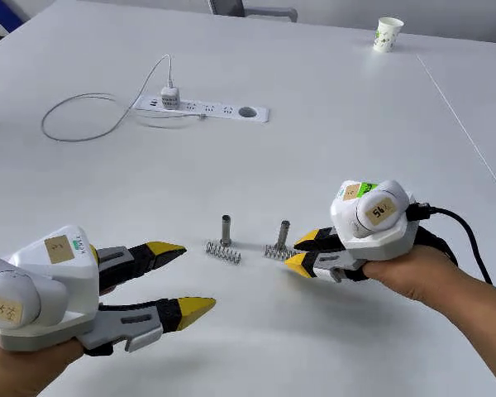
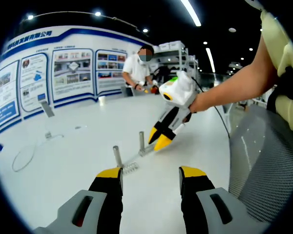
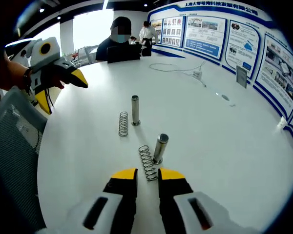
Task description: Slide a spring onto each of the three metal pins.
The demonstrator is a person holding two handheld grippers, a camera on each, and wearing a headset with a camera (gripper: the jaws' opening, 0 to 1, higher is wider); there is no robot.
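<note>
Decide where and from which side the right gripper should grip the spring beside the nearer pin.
Take the spring by its near end, across the coils, from where the right gripper is: it lies flat along the jaws; the pin crowds its far half.

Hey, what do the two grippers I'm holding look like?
Both grippers have white bodies, grey-black jaws and yellow tips. The left gripper carries tan labels; the right gripper has a label reading 56, a green sticker and a black cable.
</note>
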